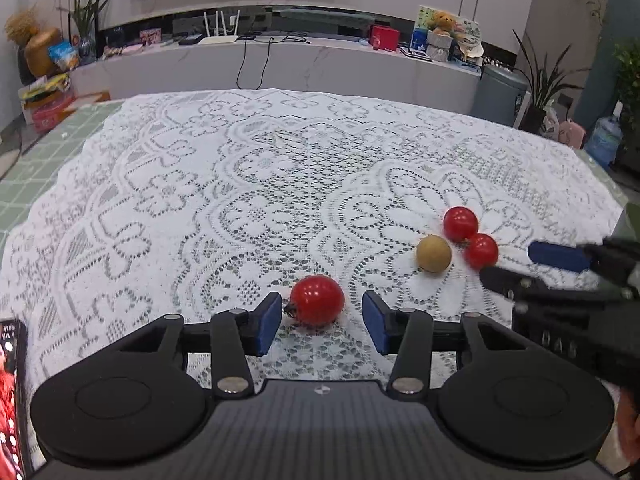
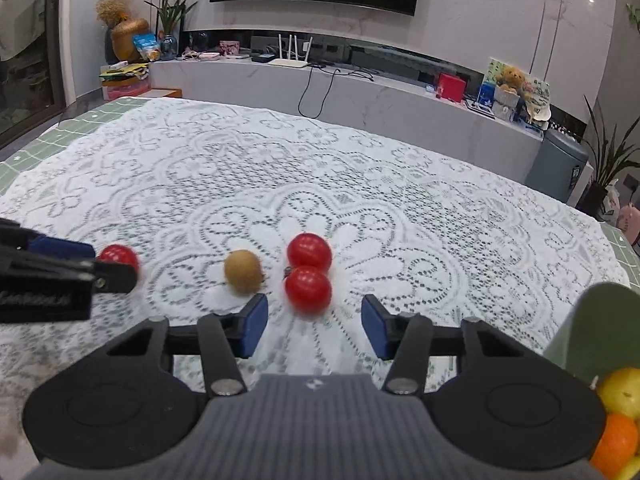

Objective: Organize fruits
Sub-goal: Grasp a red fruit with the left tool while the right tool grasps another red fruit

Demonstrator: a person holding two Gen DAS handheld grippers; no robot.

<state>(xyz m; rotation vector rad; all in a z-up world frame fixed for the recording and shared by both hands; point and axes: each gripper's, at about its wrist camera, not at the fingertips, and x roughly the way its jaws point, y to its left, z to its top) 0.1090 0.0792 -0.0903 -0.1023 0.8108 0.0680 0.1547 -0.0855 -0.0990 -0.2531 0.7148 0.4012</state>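
Red tomato (image 1: 317,300) on the lace cloth (image 1: 248,184), straddled by the left gripper (image 1: 320,320), pads spread wide and touching nothing. By judgement a pick-up just starting: left tool lined up on this one fruit, grasp not yet made. Next move, as a guess: ease forward until the tomato sits level with the blue pads (image 1: 267,322), then close gently, since a round smooth fruit on lace looks ready to roll away.

At two o'clock from that tomato in the left view, a tight cluster: brown kiwi (image 1: 434,253) with two more tomatoes, the far one (image 1: 461,224) and the near one (image 1: 481,251), touching each other. Right gripper (image 2: 314,326) also spread wide and holding nothing, with the near cluster tomato (image 2: 308,290) just ahead of its fingertips at twelve o'clock, the far one (image 2: 309,252) behind it, and the kiwi (image 2: 243,266) at eleven.

Count on the cloth: three tomatoes, one kiwi. At five o'clock in the right view, a green container (image 2: 592,332) with sorted fruit: one yellow fruit (image 2: 620,392), one orange (image 2: 614,446), a further yellow sliver at the frame edge, too cropped to name. Likely drop-off for the rest.

Phone (image 1: 10,396) at the left view's eight o'clock edge.
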